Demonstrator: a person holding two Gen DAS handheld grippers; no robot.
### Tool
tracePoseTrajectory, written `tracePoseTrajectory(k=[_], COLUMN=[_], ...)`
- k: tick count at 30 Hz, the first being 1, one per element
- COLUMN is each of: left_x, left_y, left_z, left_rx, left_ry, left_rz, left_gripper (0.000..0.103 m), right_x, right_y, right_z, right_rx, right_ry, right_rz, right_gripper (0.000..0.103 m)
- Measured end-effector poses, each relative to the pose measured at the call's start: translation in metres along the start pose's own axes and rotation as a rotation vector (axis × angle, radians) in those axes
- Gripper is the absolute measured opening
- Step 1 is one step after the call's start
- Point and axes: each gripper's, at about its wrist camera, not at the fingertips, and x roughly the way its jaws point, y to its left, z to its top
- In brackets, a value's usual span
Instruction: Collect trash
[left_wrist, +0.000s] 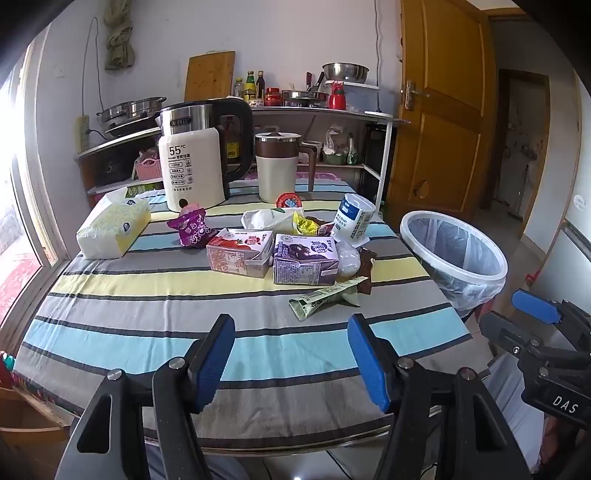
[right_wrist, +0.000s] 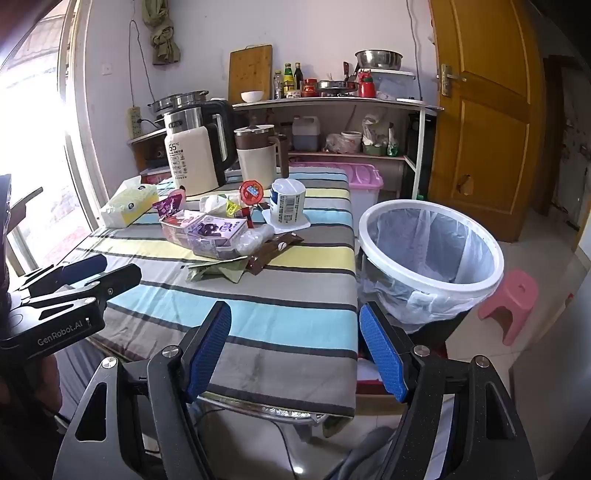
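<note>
Trash lies mid-table: a red milk carton (left_wrist: 240, 254), a purple milk carton (left_wrist: 304, 264), a green wrapper (left_wrist: 325, 301), a purple snack bag (left_wrist: 192, 229), a white cup (left_wrist: 352, 218) and a brown wrapper (right_wrist: 273, 253). A white-rimmed bin with a plastic liner (left_wrist: 454, 254) stands off the table's right edge; it also shows in the right wrist view (right_wrist: 428, 251). My left gripper (left_wrist: 291, 363) is open and empty above the table's near edge. My right gripper (right_wrist: 295, 350) is open and empty near the front right corner, beside the bin.
A tissue pack (left_wrist: 112, 229), a kettle (left_wrist: 195, 162) and a brown-and-cream jug (left_wrist: 279, 166) stand at the back of the striped tablecloth (left_wrist: 147, 295). A pink stool (right_wrist: 511, 302) sits right of the bin. A shelf with cookware is behind.
</note>
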Motion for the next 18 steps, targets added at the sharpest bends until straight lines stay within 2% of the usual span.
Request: tracePoseTrajectory(k=[18], left_x=[0.0], left_y=[-0.0001], left_z=[0.0], left_rx=[-0.003], left_ry=[0.005], left_rz=[-0.002], left_gripper=[0.063], right_x=[-0.0005], right_y=[0.001], right_z=[0.0008], right_rx=[-0.003], right_ry=[0.006], right_rz=[-0.001], right_gripper=[0.073])
